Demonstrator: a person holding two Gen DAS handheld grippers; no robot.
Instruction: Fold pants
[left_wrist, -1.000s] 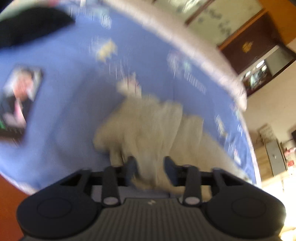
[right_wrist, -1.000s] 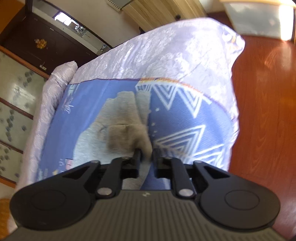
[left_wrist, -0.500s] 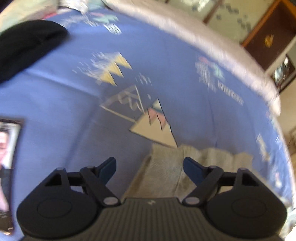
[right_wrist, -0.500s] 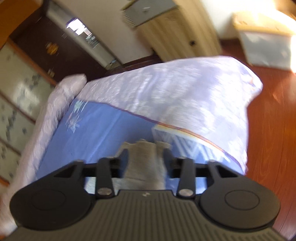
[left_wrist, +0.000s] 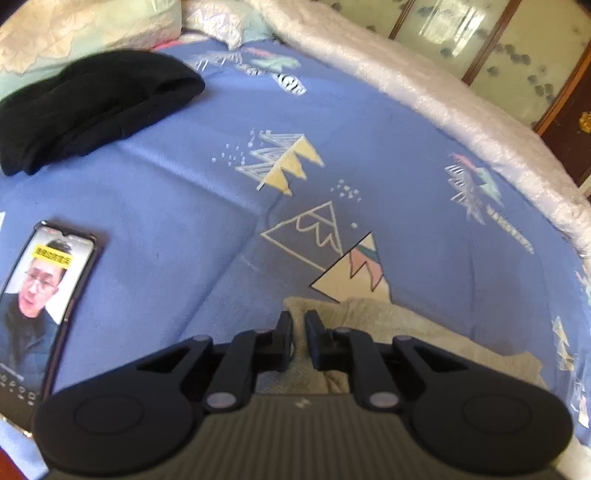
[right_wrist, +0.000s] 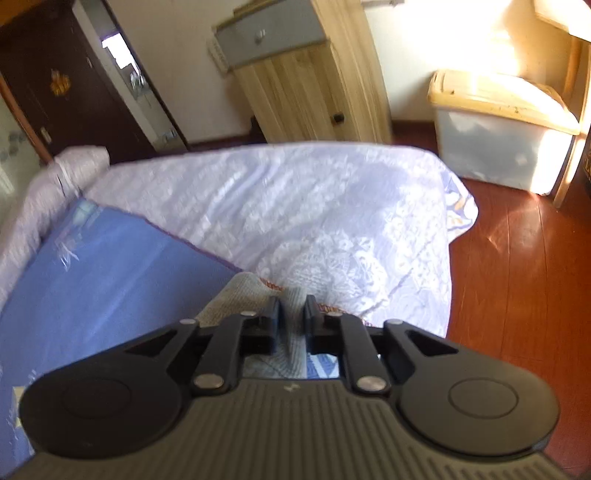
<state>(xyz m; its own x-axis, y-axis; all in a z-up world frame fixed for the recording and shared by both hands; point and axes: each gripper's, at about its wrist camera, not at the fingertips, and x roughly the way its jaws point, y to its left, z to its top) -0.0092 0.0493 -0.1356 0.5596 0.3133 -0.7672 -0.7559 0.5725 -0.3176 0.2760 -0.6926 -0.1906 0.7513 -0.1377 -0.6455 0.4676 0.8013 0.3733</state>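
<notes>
The beige pants (left_wrist: 406, 328) lie on the blue patterned bedsheet (left_wrist: 184, 206), low in the left wrist view. My left gripper (left_wrist: 298, 325) is shut, its tips at the near edge of the pants with cloth between them. In the right wrist view the other end of the pants (right_wrist: 243, 291) lies by the sheet's edge. My right gripper (right_wrist: 291, 310) is nearly shut, with a fold of the beige cloth between its fingers.
A black garment (left_wrist: 92, 107) lies at the far left of the bed. A phone (left_wrist: 37, 306) with a lit screen lies at the left. A white quilt (right_wrist: 314, 221) covers the bed's end. A wooden cabinet (right_wrist: 303, 74) and a plastic bin (right_wrist: 498, 125) stand on the red floor.
Both grippers let go of the pants and opened half a second ago. They have now closed again on the cloth at new spots on the laid-down pants.
</notes>
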